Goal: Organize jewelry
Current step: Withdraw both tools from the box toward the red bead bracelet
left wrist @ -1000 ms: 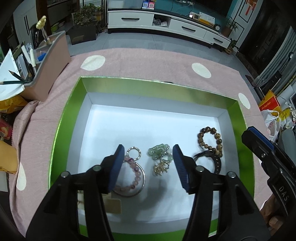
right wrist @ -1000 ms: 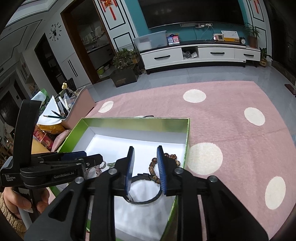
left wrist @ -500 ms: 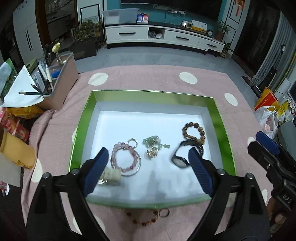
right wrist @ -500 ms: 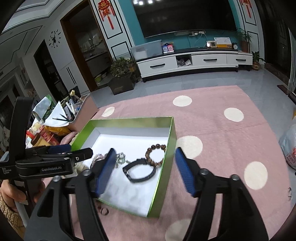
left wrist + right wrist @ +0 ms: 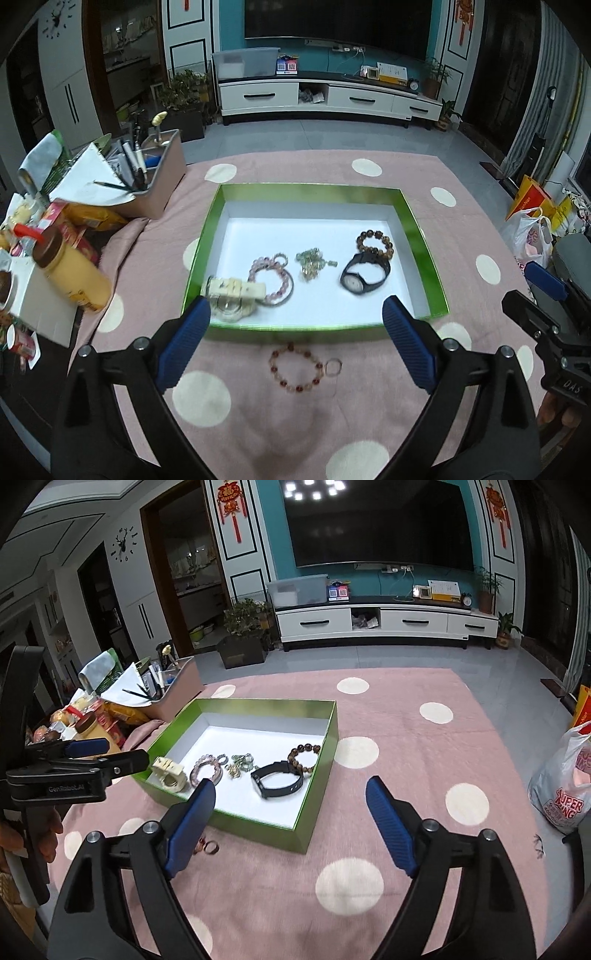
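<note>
A green box [image 5: 321, 326] with a white floor lies on the pink dotted cloth. Inside it are a cream watch [image 5: 236, 295], a pink bead bracelet [image 5: 271, 278], a green charm [image 5: 312, 262], a black watch [image 5: 364, 277] and a brown bead bracelet [image 5: 375, 240]. A red bead bracelet [image 5: 295, 371] and a ring [image 5: 333, 366] lie on the cloth just in front of the box. My left gripper [image 5: 295, 310] hovers above the box's near edge, its jaws opening with nothing between them. My right gripper [image 5: 291, 790] hangs over the box's near right corner, its jaws opening too and also empty.
At the left stand a pink organiser with pens [image 5: 155, 184], a yellow bottle [image 5: 70, 273] and snack packs. A plastic bag [image 5: 565, 790] sits off the cloth at the right. A person's hand [image 5: 44, 834] holds the left gripper's handle.
Both grippers have drawn back and risen away from the box while their jaws spread wide. The black watch that sat between the right pads now lies free in the box.
</note>
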Demonstrator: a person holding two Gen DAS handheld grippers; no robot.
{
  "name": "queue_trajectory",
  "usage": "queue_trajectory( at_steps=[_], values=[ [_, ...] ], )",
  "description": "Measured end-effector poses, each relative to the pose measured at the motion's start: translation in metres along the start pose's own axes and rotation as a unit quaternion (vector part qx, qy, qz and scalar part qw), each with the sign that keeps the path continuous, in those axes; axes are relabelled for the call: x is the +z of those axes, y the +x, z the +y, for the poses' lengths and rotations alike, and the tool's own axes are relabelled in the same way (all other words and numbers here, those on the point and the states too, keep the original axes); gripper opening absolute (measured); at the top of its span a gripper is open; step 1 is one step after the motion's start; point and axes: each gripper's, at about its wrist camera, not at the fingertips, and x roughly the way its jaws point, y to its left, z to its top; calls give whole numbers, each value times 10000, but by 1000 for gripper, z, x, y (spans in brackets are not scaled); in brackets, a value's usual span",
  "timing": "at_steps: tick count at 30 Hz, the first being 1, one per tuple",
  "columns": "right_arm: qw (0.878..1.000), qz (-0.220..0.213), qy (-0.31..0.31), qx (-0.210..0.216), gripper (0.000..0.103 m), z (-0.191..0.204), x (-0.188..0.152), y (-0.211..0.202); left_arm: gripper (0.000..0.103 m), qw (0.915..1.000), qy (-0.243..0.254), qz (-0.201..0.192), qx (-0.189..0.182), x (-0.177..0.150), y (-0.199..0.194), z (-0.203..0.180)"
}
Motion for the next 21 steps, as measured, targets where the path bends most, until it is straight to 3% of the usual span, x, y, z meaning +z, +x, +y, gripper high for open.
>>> queue_trajectory(
  at_steps=[10, 21],
  values=[
    [9998, 184, -23, 108, 84, 7, -29, -12, 97, 9998, -97, 129, 89, -43, -22, 14],
    [9969, 687, 15, 379, 84, 27, -63, 10, 97, 9979, -333, 464, 290, -92, -10, 35]
  ],
)
